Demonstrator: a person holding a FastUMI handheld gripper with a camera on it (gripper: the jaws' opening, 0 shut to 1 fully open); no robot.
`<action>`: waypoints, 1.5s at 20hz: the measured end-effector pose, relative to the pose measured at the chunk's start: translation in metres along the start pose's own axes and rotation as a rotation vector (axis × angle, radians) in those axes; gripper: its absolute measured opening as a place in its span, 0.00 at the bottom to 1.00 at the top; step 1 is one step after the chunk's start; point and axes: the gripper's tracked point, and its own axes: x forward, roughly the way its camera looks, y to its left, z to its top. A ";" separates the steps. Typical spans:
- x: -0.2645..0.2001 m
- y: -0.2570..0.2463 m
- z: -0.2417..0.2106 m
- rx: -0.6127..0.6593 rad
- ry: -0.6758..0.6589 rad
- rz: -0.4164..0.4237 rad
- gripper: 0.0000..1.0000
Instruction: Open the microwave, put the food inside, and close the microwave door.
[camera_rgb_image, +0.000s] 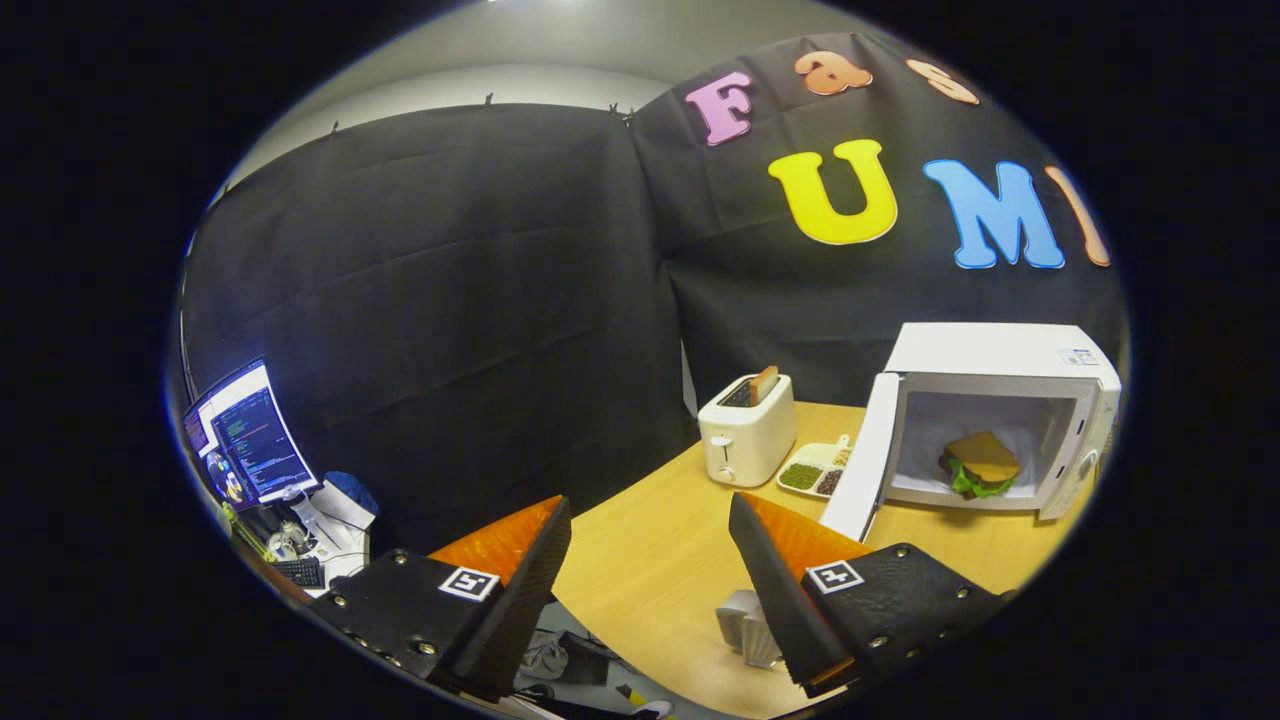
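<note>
The hand-held gripper hovered over the near left part of the light wooden table, its two fingers spread wide apart with nothing between them. Far to the right, beyond the right finger, stood the white box-shaped microwave, its white door swung open towards the left. Inside the cavity lay the food, a sandwich with brown bread on top and green lettuce showing at its lower edge, resting on the microwave floor. Just left of the open door sat a small white divided tray holding green and dark fillings, touching or nearly touching the door's edge; I could not tell which. Left of the tray stood a white two-slot toaster with a brown slice of toast sticking up from a slot. A small pale ribbed object lay on the table close beside the right finger, too obscured to identify. Off the table's near left, a lit computer monitor stood above a cluttered desk.
</note>
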 end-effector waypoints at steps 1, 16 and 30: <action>0.004 0.006 -0.007 0.001 0.014 0.007 0.96; 0.038 0.002 -0.088 0.032 0.165 -0.068 0.16; 0.015 -0.044 -0.109 0.066 0.227 -0.193 0.00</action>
